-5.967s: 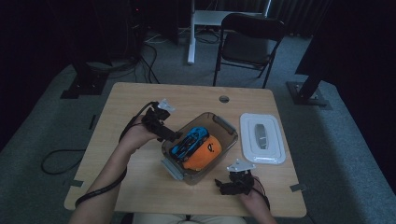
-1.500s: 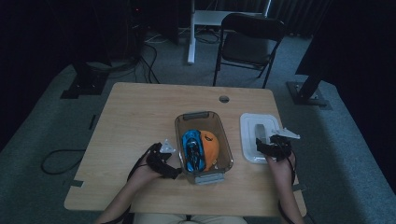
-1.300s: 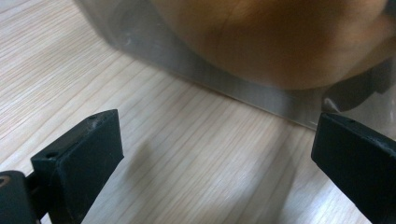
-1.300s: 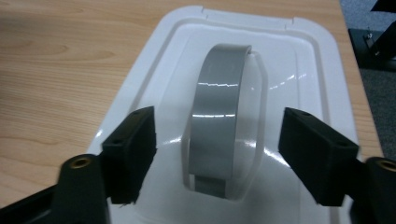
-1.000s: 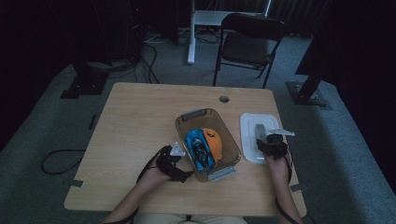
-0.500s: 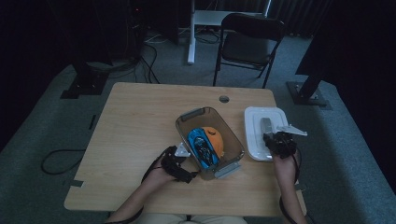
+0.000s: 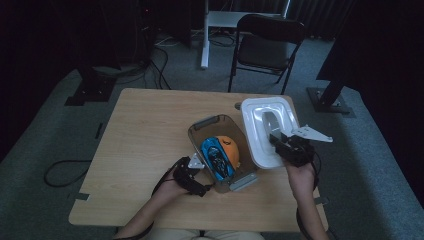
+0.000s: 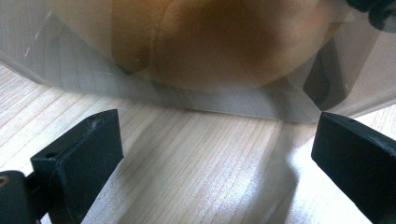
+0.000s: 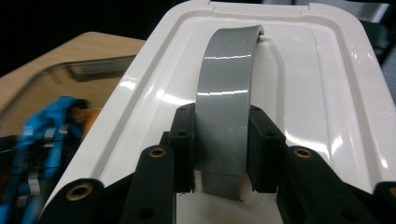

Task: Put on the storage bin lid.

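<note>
A clear plastic container stands mid-table with a blue toy car and an orange object inside. My left gripper rests low at its near-left corner, open; its jaws stand wide apart on the wood, the container wall just ahead and the orange object behind it. My right gripper is shut on the grey handle of the white lid, held tilted in the air to the right of the container. Black pads press both sides of the handle.
The wooden table has bare room on its left half. A small dark round thing lies near the far edge. A grey latch sticks out at the container's near end. A black chair stands beyond the table.
My right gripper has closed on the lid's handle and lifted the lid off the table, tilting it up. The left gripper stayed at the container's near-left corner.
</note>
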`<state>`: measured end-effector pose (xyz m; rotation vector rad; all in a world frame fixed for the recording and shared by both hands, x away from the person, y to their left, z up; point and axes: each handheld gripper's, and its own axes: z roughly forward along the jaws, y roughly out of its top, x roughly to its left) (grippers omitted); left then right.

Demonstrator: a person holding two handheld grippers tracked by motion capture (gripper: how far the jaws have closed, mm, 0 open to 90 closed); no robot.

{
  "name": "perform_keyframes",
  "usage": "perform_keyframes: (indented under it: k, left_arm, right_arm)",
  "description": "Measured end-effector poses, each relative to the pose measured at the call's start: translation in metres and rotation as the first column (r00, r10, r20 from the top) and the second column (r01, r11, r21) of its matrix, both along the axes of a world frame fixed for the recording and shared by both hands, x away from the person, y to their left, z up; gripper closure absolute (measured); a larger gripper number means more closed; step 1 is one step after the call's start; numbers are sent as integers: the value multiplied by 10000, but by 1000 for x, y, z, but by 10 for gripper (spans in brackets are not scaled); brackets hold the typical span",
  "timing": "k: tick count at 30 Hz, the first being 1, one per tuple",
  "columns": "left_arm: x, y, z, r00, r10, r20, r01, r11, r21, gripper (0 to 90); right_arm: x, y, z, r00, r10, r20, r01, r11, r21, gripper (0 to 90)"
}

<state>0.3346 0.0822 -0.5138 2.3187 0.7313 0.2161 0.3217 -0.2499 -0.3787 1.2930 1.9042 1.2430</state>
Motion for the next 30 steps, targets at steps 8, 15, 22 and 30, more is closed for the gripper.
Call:
perform_keyframes:
  k: [8, 15, 22, 30]
  left_arm:
    - [-1, 0, 1, 10000, -3, 50, 2, 10000, 69, 26]
    - [-2, 0, 1, 10000, -15, 41, 15, 9999, 115, 27]
    - [-3, 5, 2, 10000, 57, 73, -58, 9998, 170, 27]
    - [-3, 10, 2, 9997, 223, 98, -224, 9997, 121, 27]
  right_arm:
    - [2, 39, 4, 9919, 1261, -118, -1264, 9917, -234, 676]
    - [8, 70, 1, 9754, 2155, -455, -2170, 9757, -296, 675]
    - [8, 90, -9, 9561, 2786, -905, -2825, 9587, -328, 675]
    - [7, 103, -15, 9445, 3060, -1194, -3143, 9476, -571, 675]
